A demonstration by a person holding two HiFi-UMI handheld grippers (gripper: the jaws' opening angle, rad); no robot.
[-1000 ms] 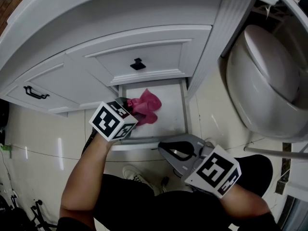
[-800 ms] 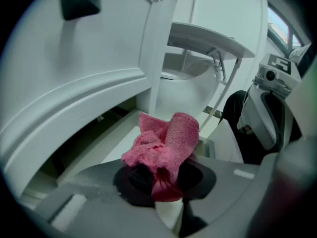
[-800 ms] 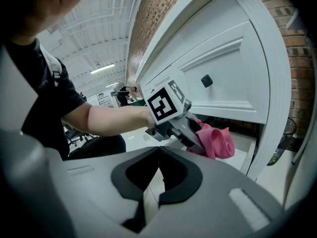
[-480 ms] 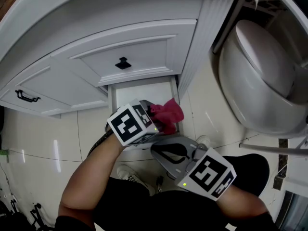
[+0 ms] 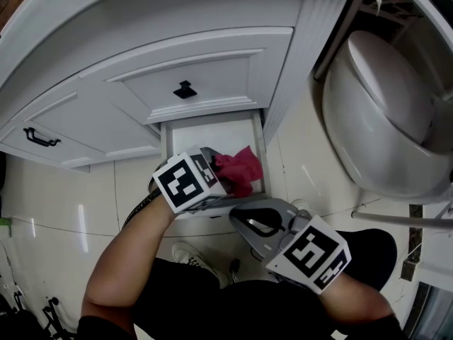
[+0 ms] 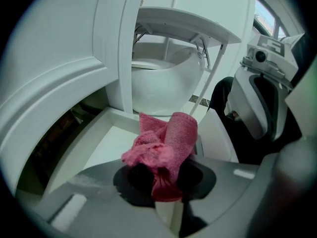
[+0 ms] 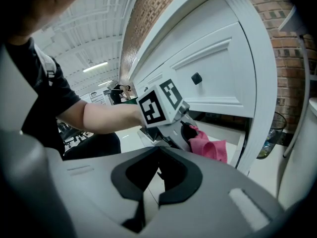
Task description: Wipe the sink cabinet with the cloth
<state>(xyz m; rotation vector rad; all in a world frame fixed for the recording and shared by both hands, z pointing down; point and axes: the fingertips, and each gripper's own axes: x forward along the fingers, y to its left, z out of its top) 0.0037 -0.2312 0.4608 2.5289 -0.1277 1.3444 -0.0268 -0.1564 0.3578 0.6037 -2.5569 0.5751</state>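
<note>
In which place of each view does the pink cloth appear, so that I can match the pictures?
Head view: pink cloth at centre, over the open drawer.
Left gripper view: cloth low centre, held by the left gripper.
Right gripper view: cloth right of centre, below the cabinet door.
Shared landmark: white cabinet post beside the drawer.

White toilet (image 5: 386, 112) at the right of the head view, lid down, standing on glossy cream floor tiles (image 5: 71, 197) with dark grout lines and light streaks reflected in them; a chrome bar (image 5: 405, 222) runs roughly level just below the bowl. Red-brown brick wall (image 7: 163, 4) fills the top of the right gripper view, and a dark mesh bin (image 7: 271, 133) stands at its foot on the right, contents too blurred to tell. Far back in that view: white ribbed ceiling with strip lights (image 7: 96, 66) lit, dark clutter underneath, too small to identify.
</note>
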